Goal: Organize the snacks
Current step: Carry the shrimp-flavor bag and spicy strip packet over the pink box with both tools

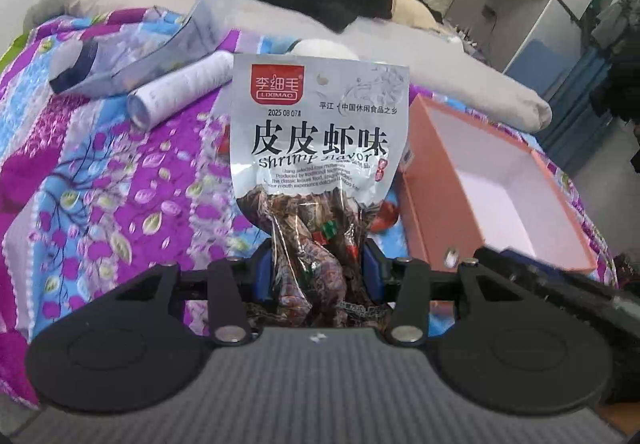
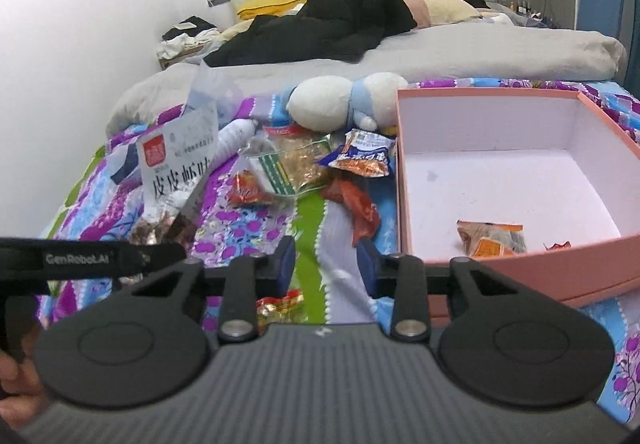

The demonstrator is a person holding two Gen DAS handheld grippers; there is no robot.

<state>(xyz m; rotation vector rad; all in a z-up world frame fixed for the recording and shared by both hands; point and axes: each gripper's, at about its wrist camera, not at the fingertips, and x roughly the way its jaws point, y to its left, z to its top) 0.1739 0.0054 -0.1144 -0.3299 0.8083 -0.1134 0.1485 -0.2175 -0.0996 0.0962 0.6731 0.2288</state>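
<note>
My left gripper [image 1: 318, 268] is shut on the bottom of a silver shrimp-flavor snack bag [image 1: 320, 132] and holds it upright above the bedspread; the bag also shows in the right wrist view [image 2: 176, 172]. The pink box [image 1: 424, 196] lies open to its right. In the right wrist view the pink box [image 2: 404, 180] holds an orange snack packet [image 2: 490, 238] and a small red one [image 2: 558, 245]. My right gripper [image 2: 326, 264] is open and empty above the bedspread, left of the box. Several loose snack packets [image 2: 296, 164] lie beyond it.
A white and blue plush toy [image 2: 344, 100] lies behind the snacks. A white tube [image 1: 180, 88] and a clear bag [image 1: 152, 44] lie at the left. Black clothes [image 2: 320, 24] and grey bedding [image 2: 480, 48] cover the far bed. A small red packet [image 2: 280, 304] lies under my right gripper.
</note>
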